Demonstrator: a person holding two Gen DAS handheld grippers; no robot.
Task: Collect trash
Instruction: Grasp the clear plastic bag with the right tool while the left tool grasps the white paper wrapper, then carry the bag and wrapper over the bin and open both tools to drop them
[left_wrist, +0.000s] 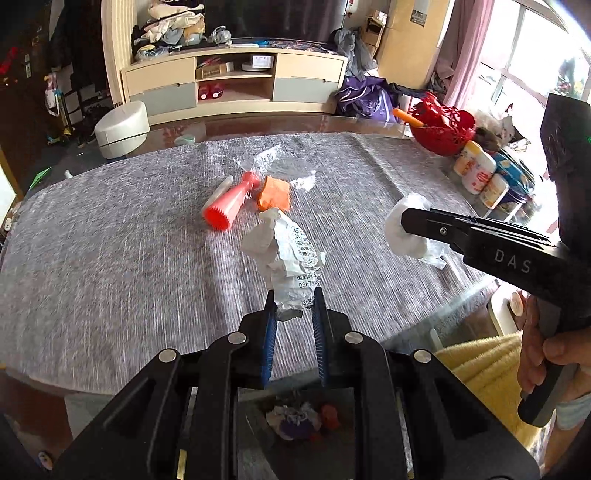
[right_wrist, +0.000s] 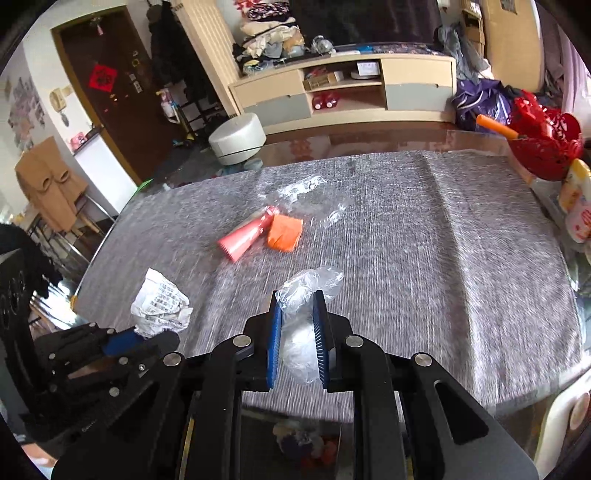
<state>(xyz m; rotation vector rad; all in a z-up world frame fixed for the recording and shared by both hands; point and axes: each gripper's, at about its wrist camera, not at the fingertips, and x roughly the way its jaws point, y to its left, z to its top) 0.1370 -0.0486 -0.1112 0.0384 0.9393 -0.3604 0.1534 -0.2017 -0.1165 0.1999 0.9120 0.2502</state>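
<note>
Gripped between the blue pads of the left gripper (left_wrist: 293, 299) is a crumpled printed paper receipt (left_wrist: 286, 254), its lower end pinched by the narrowed jaws and the rest standing up above the desk (left_wrist: 110, 258). Between the pads of the right gripper (right_wrist: 297, 306) a scrunched clear plastic bag (right_wrist: 306, 291) is clamped in the same way, with white wadding seen inside it lower down. From the left wrist view, the right gripper is seen from the side, grasped by a hand (left_wrist: 543, 354), with the white bundle at its tip held above the grey cloth. Left lying on the grey woven cloth that covers the desk, well beyond both grippers, are a red-orange ribbed plastic tube (left_wrist: 231, 205) and, just beside it, an orange folded wrapper (left_wrist: 274, 192). Behind these two, a crinkled sheet of clear film (left_wrist: 291, 166) is spread on the cloth. At the far right edge of the desk a red openwork basket (left_wrist: 445, 127) is placed, with white and yellow bottles (left_wrist: 474, 168) lying near it. Beyond the desk, a round white stool (left_wrist: 122, 129) and a low beige cabinet (left_wrist: 236, 83) are seen.
</note>
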